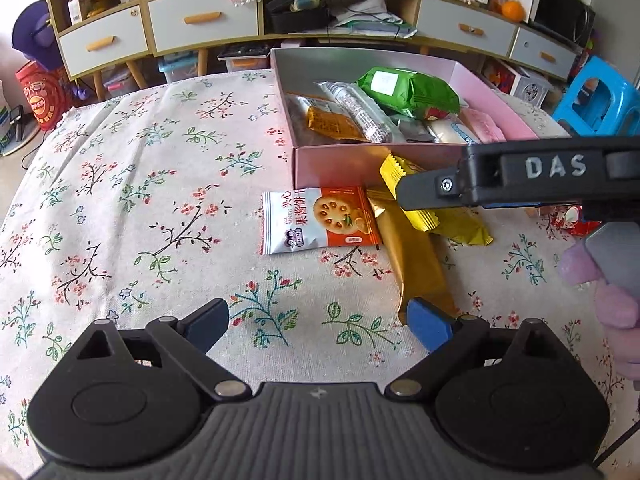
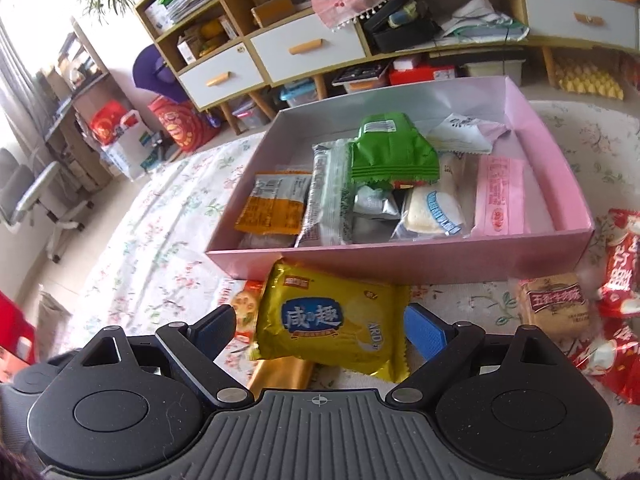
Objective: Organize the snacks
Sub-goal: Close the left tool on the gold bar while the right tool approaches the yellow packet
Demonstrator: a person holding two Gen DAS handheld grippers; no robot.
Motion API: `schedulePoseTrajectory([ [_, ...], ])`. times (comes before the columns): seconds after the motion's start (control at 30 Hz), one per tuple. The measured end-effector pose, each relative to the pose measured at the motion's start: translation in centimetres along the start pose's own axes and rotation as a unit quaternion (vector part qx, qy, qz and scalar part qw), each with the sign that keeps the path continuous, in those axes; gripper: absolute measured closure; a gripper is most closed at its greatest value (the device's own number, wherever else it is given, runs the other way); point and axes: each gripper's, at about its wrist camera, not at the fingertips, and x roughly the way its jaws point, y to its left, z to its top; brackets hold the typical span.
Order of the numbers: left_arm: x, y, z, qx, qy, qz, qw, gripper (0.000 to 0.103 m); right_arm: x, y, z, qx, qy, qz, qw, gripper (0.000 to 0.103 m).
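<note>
- Left wrist view: the left gripper [image 1: 318, 322] hangs over the floral tablecloth [image 1: 120, 200] with its blue-padded jaws spread wide and nothing between them; only bare cloth lies in the gap.
- The long gold foil snack bar [image 1: 416, 264] lies just off the right-hand pad, its long axis running away from the camera toward the pink cardboard box [image 1: 340, 164]. To take it, this gripper would have to shift sideways, so I judge it the worse-placed hand for the nearest snacks.
- A white and orange biscuit packet [image 1: 320, 218] lies flat ahead of the jaws, between them and the box wall, touching neither.
- The right gripper's black body [image 1: 520, 178] crosses the picture from the right, over the flat yellow cracker packet [image 1: 408, 196].
- Right wrist view: the right gripper [image 2: 320, 328] is likewise released, pads apart on either side of the yellow cracker packet [image 2: 332, 320], which lies squarely between them. A gap shows at each pad, so nothing is gripped yet.
- The packet's broad face is up and its longer side runs across the jaw line, nearly filling the opening; it rests partly on the gold foil snack bar [image 2: 280, 376], just beside the near wall of the pink cardboard box [image 2: 400, 264].
- The box sits straight ahead, already holding a green pouch [image 2: 390, 152] and other packets, so the right hand looks nearer to the coming pick, with only a short lift over the wall.
</note>
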Motion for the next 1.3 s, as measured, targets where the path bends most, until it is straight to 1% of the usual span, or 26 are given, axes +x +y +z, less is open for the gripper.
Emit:
schedulePoseTrajectory([
  [0.07, 0.0, -0.1, 0.1, 0.0, -0.001, 0.001, 1.0, 0.008, 0.0, -0.1, -0.1, -0.004, -0.001, -0.018, 1.0, 0.01],
  [0.2, 0.0, -0.3, 0.2, 0.001, -0.003, -0.001, 1.0, 0.009, -0.7, -1.3, -0.3, 0.006, 0.006, -0.008, 1.0, 0.011],
  [0.4, 0.4, -1.2, 0.6, 0.017, -0.002, -0.007, 0.9998, 0.018, -2.3, -3.1, -1.7, -0.023, 0.029, -0.019, 0.999, 0.011],
  [0.5, 0.6, -1.8, 0.7, 0.025, -0.003, -0.008, 0.9997, 0.02, -3.2, -4.4, -2.4, -0.03, 0.034, -0.033, 0.998, 0.011],
  [0.63, 0.9, -2.5, 0.9, 0.029, -0.003, -0.008, 0.9995, 0.024, -4.2, -6.4, -2.9, -0.025, 0.038, -0.064, 0.997, 0.011],
  [0.67, 1.0, -2.7, 1.0, 0.03, -0.004, -0.008, 0.9995, 0.026, -4.4, -6.9, -3.0, -0.02, 0.04, -0.065, 0.997, 0.011],
  [0.77, 1.3, -3.2, 1.2, 0.03, -0.008, -0.011, 0.9994, 0.029, -5.0, -7.6, -2.9, -0.003, 0.042, -0.049, 0.998, 0.011],
  [0.83, 1.3, -3.7, 1.4, 0.035, -0.014, -0.016, 0.9992, 0.033, -5.2, -7.5, -2.7, 0.007, 0.038, -0.032, 0.999, 0.011],
  [0.9, 1.4, -4.1, 1.6, 0.039, -0.023, -0.017, 0.9988, 0.042, -5.3, -7.2, -2.4, 0.014, 0.033, -0.018, 0.999, 0.011],
  [0.97, 1.6, -4.4, 1.8, 0.037, -0.026, -0.018, 0.9988, 0.046, -5.2, -6.8, -2.1, 0.019, 0.032, -0.01, 0.999, 0.011],
  [1.03, 2.0, -4.7, 1.9, 0.035, -0.025, -0.021, 0.9989, 0.05, -4.9, -6.5, -1.9, 0.021, 0.033, -0.007, 0.999, 0.011],
  [1.1, 2.2, -5.1, 1.9, 0.04, -0.026, -0.022, 0.9986, 0.056, -4.6, -6.4, -1.8, 0.023, 0.034, -0.007, 0.999, 0.011],
  [1.13, 2.2, -5.3, 1.8, 0.045, -0.027, -0.02, 0.9984, 0.058, -4.6, -6.3, -1.8, 0.023, 0.034, -0.007, 0.999, 0.011],
  [1.27, 2.1, -5.4, 1.7, 0.058, -0.03, -0.021, 0.9976, 0.074, -4.3, -6.5, -1.8, 0.025, 0.027, -0.007, 0.999, 0.011],
  [1.3, 2.0, -5.2, 1.7, 0.058, -0.029, -0.02, 0.9977, 0.076, -4.4, -6.6, -1.8, 0.026, 0.021, -0.004, 0.999, 0.011],
])
